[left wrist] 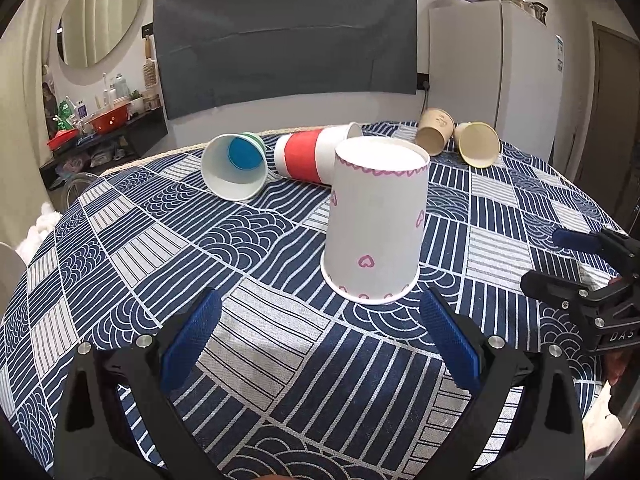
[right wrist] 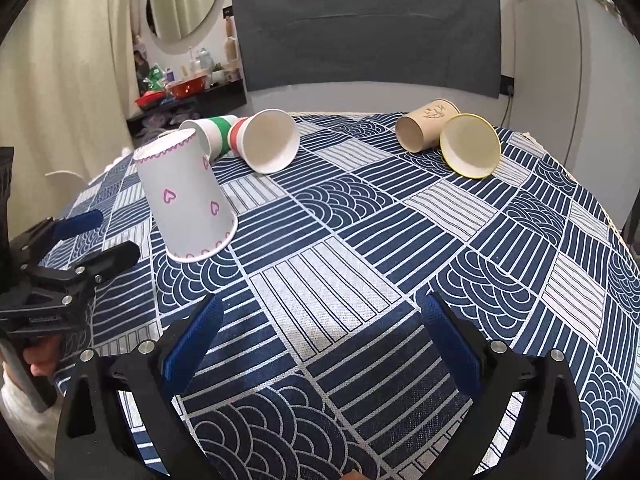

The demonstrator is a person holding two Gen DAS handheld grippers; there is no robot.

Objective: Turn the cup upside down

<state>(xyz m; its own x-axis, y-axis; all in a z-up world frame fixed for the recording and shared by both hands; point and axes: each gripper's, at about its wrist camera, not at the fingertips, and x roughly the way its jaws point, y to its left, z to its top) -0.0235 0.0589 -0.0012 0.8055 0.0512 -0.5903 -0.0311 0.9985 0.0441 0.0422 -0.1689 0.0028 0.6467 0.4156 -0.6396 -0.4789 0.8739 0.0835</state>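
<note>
A white paper cup with pink hearts (left wrist: 376,220) stands upside down, rim on the tablecloth, just ahead of my left gripper (left wrist: 320,308). That gripper is open and empty, its blue pads apart and short of the cup. The cup also shows in the right wrist view (right wrist: 188,200), at the left. My right gripper (right wrist: 320,312) is open and empty over bare cloth. In the left wrist view the right gripper (left wrist: 556,260) sits at the right edge. In the right wrist view the left gripper (right wrist: 96,236) sits at the left edge.
Several cups lie on their sides at the far part of the round table (left wrist: 248,360): a green-banded one (left wrist: 236,170), a red-banded one (left wrist: 312,156), a tan one (left wrist: 434,130) and a yellow one (left wrist: 478,144). A grey chair back (left wrist: 284,44) stands behind.
</note>
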